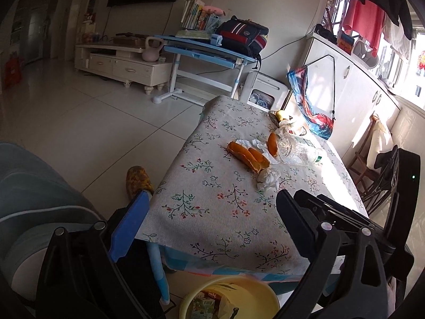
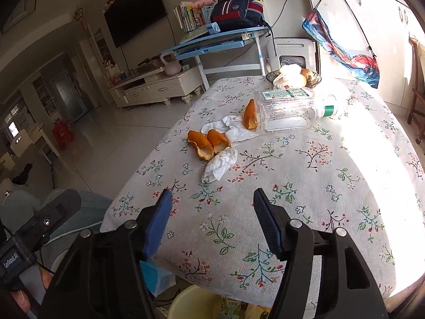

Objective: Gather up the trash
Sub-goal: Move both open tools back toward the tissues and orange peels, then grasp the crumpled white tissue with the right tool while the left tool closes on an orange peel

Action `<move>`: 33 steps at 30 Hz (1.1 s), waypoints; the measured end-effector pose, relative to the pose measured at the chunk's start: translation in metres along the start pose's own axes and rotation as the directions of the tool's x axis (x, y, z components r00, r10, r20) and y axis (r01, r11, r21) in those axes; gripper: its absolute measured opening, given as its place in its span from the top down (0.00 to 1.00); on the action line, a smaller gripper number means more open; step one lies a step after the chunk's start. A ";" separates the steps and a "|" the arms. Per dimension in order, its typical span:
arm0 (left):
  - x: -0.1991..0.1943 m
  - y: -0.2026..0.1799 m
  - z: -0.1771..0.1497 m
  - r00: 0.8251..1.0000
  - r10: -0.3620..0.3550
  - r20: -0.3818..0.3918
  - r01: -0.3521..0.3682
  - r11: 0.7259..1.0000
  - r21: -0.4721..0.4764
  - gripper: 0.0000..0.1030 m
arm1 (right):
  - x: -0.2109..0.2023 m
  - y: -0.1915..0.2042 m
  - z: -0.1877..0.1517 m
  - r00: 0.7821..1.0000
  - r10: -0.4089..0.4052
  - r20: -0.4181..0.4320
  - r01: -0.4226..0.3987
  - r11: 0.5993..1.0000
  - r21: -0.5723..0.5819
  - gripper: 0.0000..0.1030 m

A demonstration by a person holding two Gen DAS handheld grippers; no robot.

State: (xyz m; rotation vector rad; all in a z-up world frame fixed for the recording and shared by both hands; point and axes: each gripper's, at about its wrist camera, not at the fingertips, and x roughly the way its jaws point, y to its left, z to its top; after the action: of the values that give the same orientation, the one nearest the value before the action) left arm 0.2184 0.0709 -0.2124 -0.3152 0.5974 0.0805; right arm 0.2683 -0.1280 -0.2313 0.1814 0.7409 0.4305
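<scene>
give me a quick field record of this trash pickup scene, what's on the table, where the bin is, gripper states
surface: table with floral cloth
peels: orange peel pieces, one more against the bottle
tissues: crumpled tissue, another under the peels
bottle: clear plastic bottle, lying on its side
basket: at far edge
bin: yellow bin below near edge, some trash inside
left gripper: open, empty
right gripper: open, empty
</scene>
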 end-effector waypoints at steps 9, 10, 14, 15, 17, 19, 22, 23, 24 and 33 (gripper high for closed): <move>0.018 0.001 -0.006 0.999 -0.006 -0.032 0.006 1.000 -0.007 0.09 | 0.050 -0.007 0.022 0.996 -0.009 -0.085 0.013 0.999 0.043 0.52; 0.020 0.002 -0.006 0.999 -0.006 -0.034 0.006 1.000 -0.008 0.08 | 0.055 -0.007 0.023 0.995 -0.013 -0.099 0.017 0.999 0.044 0.55; 0.029 0.001 -0.002 0.999 -0.002 -0.041 0.002 1.000 -0.013 0.08 | 0.071 -0.010 0.026 0.990 -0.022 -0.142 0.029 0.999 0.045 0.67; 0.031 0.001 -0.001 0.999 -0.001 -0.041 0.000 1.000 -0.013 0.08 | 0.073 -0.011 0.026 0.989 -0.019 -0.149 0.026 0.999 0.045 0.71; 0.034 -0.001 0.000 0.999 0.001 -0.039 -0.001 1.000 -0.012 0.08 | 0.075 -0.011 0.025 0.988 -0.014 -0.154 0.019 0.999 0.037 0.75; 0.037 -0.002 0.001 0.999 0.003 -0.039 -0.003 1.000 -0.004 0.08 | 0.074 -0.012 0.023 0.988 -0.008 -0.155 0.011 1.000 0.023 0.79; 0.040 -0.005 0.000 0.999 0.005 -0.042 -0.004 1.000 0.002 0.08 | 0.066 -0.014 0.021 0.988 -0.009 -0.152 0.009 1.000 0.002 0.83; 0.041 -0.005 0.000 0.999 0.003 -0.044 -0.003 1.000 0.003 0.08 | 0.062 -0.015 0.021 0.989 -0.012 -0.149 0.011 1.000 -0.004 0.83; 0.042 -0.006 0.000 0.999 0.002 -0.046 -0.001 1.000 0.005 0.08 | 0.058 -0.017 0.020 0.989 -0.013 -0.146 0.012 1.000 -0.008 0.83; 0.058 -0.023 0.003 0.998 -0.007 -0.068 0.011 0.998 0.057 0.08 | 0.002 -0.061 0.000 0.986 -0.092 -0.143 0.085 0.995 -0.048 0.83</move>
State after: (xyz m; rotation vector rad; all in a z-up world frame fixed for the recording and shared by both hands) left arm 0.2717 0.0494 -0.2365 -0.2659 0.6638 0.0440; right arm 0.2890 -0.1814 -0.2516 0.0776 0.8784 0.3771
